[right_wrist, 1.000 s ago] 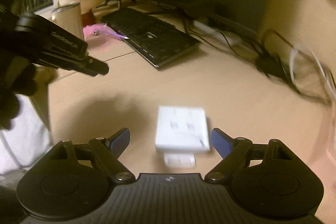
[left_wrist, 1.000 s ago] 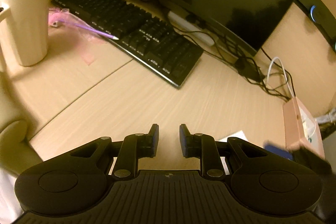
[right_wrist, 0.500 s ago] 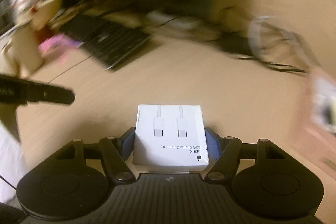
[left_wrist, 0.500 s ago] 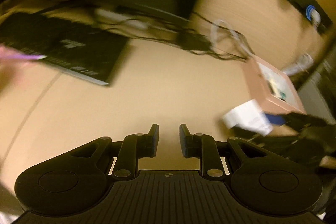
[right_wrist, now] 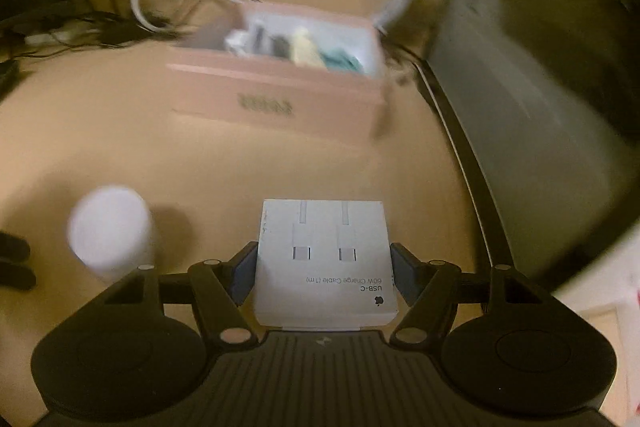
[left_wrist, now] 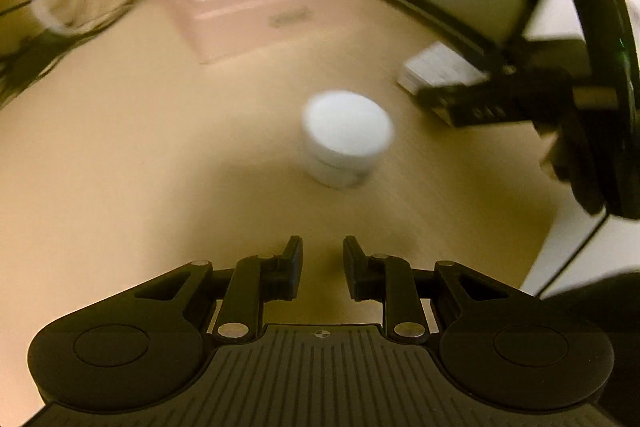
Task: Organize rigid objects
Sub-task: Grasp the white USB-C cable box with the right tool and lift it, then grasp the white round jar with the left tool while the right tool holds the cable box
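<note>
Comparing this moment with the views of a second before, the clearest change was that the white cable box point(right_wrist: 325, 263) no longer lay on the desk point(left_wrist: 140, 155) but sat clamped between the pads of the right gripper point(right_wrist: 324, 269), lifted and carried toward the pink storage box point(right_wrist: 280, 87) at twelve o'clock in the right wrist view. On the left, the keyboard and mug had dropped out of sight; the left gripper point(left_wrist: 322, 267) now faced a round white container point(left_wrist: 346, 139) at twelve o'clock, its fingers narrow with nothing between them and just beginning to spread. The pink storage box stood further off at eleven o'clock in that view, open-topped and already holding several items. This suggested the cable box would be dropped in next, with the white container probably the left gripper's following target.
</note>
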